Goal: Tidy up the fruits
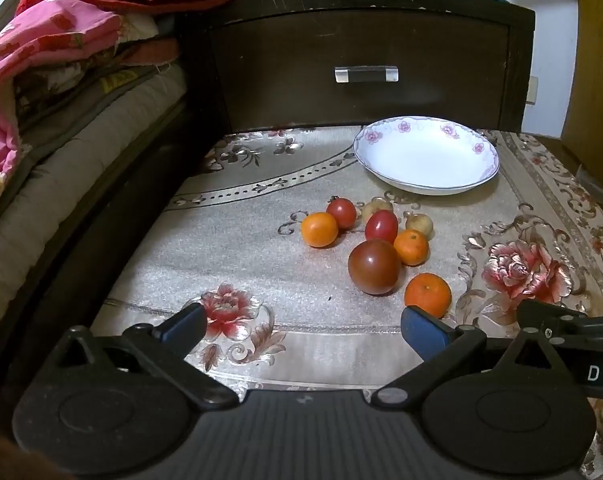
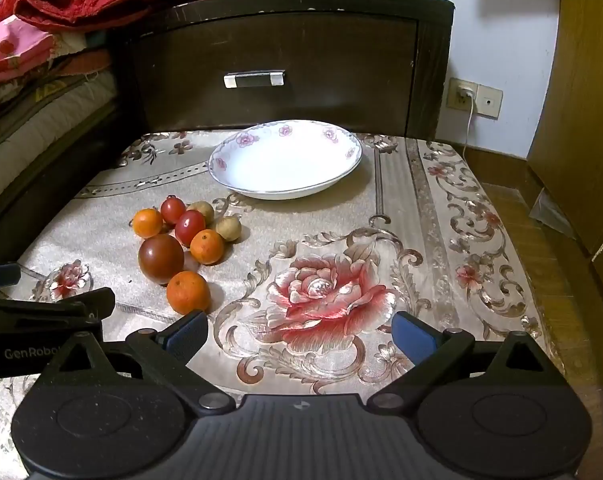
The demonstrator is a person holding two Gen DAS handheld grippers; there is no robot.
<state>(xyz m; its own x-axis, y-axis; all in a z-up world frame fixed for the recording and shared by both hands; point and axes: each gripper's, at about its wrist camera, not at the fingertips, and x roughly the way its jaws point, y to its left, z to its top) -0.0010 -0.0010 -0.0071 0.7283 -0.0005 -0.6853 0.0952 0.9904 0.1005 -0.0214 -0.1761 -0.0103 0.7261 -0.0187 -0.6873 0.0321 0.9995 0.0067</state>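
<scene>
Both grippers, left [image 1: 301, 330] and right [image 2: 299, 334], hung wide and empty; nothing was in the plate [image 1: 389, 174] yet. I judged picking unstarted: the nearest orange [image 1: 427, 295] came first, the two pale fruits [image 1: 419, 224], perhaps longans, later.

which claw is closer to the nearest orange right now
Left, narrowly. The left claw has its right finger just in front of the nearest orange, almost touching. The right claw has the same orange just beyond its left finger. Both are open and empty.
</scene>
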